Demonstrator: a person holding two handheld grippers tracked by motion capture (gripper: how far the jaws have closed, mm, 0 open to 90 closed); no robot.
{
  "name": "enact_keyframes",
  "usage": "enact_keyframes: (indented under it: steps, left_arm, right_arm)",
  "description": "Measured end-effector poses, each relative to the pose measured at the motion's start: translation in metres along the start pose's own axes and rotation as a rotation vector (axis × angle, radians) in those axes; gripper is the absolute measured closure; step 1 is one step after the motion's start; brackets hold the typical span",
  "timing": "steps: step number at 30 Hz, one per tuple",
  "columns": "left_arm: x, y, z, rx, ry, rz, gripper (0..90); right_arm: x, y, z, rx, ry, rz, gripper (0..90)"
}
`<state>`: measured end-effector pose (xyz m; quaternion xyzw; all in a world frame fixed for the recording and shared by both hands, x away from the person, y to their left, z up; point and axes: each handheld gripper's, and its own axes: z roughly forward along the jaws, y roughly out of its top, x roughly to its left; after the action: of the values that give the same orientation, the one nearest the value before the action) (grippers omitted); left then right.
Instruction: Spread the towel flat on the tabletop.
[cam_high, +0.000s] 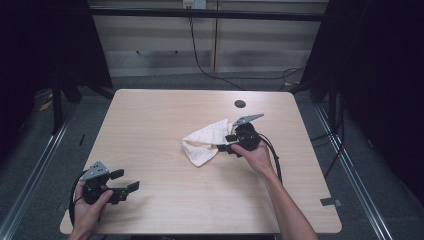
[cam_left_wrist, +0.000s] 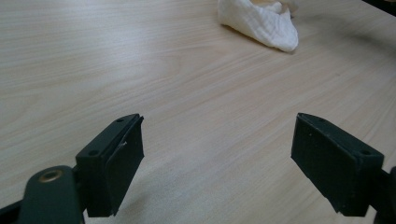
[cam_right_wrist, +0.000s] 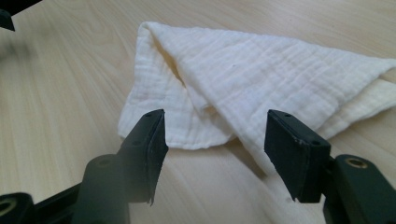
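We see the right tool (cam_right_wrist: 212, 140), jaws spread and empty, right at the folded cloth's (cam_right_wrist: 243, 79) near edge, while the released left tool (cam_high: 122, 182) sits well apart.

Your left gripper (cam_left_wrist: 217, 154) hangs low over the bare wooden surface (cam_left_wrist: 140, 70), jaws spread wide with nothing between them. The white muslin cloth (cam_left_wrist: 261, 21) lies well ahead, upper right.

Soft cloth on smooth wood-grain worktop

The cloth (cam_right_wrist: 243, 79) is cream woven fabric with a fine crinkled, matt weave. The worktop (cam_left_wrist: 140, 60) looks like pale laminate with printed grain and a faint sheen. Both grippers' jaws are matt black plastic with flat, slightly scuffed pads.
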<state>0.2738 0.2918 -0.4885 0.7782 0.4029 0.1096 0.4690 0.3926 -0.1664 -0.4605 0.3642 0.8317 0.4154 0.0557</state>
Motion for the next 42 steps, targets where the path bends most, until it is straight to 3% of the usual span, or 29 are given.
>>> enact_keyframes:
  steps: [5, 11, 16, 21, 23, 26, 29, 33, 42]
  left_arm:
    - [0.0, 0.0, -0.001, -0.001, -0.002, 0.002, 16.7]
    - [0.001, -0.001, -0.001, 0.0, -0.001, -0.003, 16.8]
    - [0.002, -0.001, -0.002, -0.003, 0.002, -0.007, 16.9]
    - [0.003, -0.001, -0.002, 0.003, 0.003, -0.006, 17.1]
    - [0.003, -0.001, -0.001, 0.005, 0.004, -0.007, 17.3]
    - [0.002, -0.001, -0.001, 0.007, 0.005, -0.004, 17.5]
    - [0.002, -0.001, -0.001, 0.007, 0.005, -0.001, 17.5]
    - [0.002, -0.001, -0.001, 0.007, 0.004, -0.004, 17.5]
    - [0.002, -0.001, 0.0, 0.017, 0.008, 0.001, 17.7]
  right_arm:
    - [-0.007, 0.009, 0.013, 0.006, 0.002, 0.015, 39.9]
    - [-0.009, 0.016, 0.029, 0.057, -0.021, 0.001, 40.6]
    - [-0.017, 0.017, 0.04, 0.07, -0.024, 0.013, 39.4]
    - [-0.019, 0.014, 0.052, 0.123, -0.03, 0.01, 41.7]
    - [-0.021, 0.01, 0.056, 0.132, -0.032, 0.017, 47.4]
    - [-0.021, 0.008, 0.056, 0.137, -0.038, 0.017, 65.6]
    - [-0.022, 0.006, 0.055, 0.144, -0.05, 0.001, 77.0]
    - [-0.019, 0.001, 0.052, 0.139, -0.022, 0.01, 82.1]
    - [-0.003, -0.013, 0.044, 0.126, 0.008, -0.008, 83.2]
